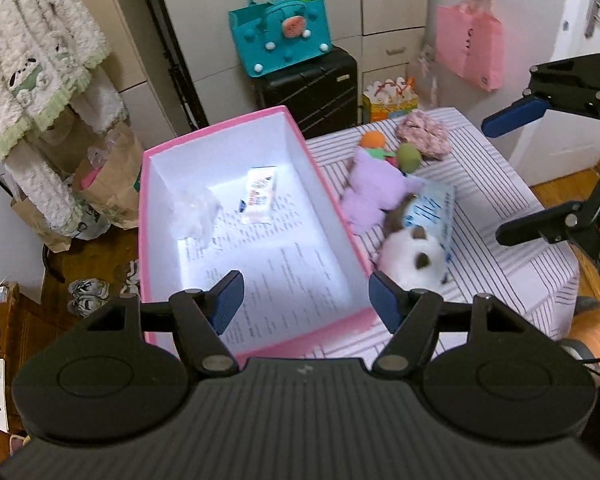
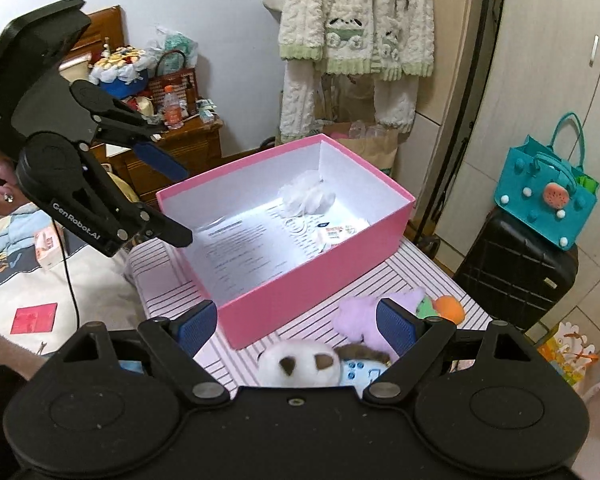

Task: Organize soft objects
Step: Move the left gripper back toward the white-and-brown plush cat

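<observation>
Left gripper (image 1: 304,300) fingers wide over pink box (image 1: 324,176) holding nothing, right gripper (image 2: 298,326) fingers wide too — white plush (image 2: 296,364), purple plush (image 2: 358,316) on striped counter (image 1: 500,200).

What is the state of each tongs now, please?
Left tongs: open, holding nothing.
Right tongs: open, holding nothing.

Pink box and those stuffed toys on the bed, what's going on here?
A person holds two grippers over a striped bed cover, and both are open and empty. The left gripper hovers above the pink box, which holds a white crumpled wad and a small packet. The right gripper hangs over the white plush and purple plush, both outside the box.
</observation>
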`<act>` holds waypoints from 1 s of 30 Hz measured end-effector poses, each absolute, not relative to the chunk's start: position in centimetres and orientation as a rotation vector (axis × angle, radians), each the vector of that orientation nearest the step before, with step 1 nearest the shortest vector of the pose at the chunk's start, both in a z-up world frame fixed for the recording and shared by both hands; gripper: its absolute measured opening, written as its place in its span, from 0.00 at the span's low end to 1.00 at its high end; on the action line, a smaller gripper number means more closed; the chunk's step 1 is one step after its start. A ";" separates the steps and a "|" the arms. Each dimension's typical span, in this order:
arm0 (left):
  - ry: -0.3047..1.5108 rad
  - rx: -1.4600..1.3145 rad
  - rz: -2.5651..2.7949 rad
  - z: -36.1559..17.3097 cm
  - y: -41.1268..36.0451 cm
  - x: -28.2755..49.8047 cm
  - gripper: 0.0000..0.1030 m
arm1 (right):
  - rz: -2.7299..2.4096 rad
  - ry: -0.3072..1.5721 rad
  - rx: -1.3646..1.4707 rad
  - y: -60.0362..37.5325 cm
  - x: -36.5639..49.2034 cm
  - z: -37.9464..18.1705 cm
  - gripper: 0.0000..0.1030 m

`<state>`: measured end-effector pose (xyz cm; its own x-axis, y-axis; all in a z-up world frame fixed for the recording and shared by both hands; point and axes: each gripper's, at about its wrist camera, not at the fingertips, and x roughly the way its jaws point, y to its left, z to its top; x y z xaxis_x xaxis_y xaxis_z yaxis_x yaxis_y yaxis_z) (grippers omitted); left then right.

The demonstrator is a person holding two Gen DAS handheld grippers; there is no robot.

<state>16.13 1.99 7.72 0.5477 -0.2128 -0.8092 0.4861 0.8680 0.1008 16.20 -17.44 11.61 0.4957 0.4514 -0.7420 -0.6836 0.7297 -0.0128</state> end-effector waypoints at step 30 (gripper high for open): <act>0.887 0.328 -0.642 1.6 -9.0 11.3 0.66 | 0.768 0.810 -0.262 -23.5 7.8 3.0 0.88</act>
<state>11.26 -9.01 1.55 0.4631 -0.3806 -0.8005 0.6413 0.7673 0.0061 7.84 -23.53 2.97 0.4424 0.5159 -0.7336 -0.7057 0.7051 0.0703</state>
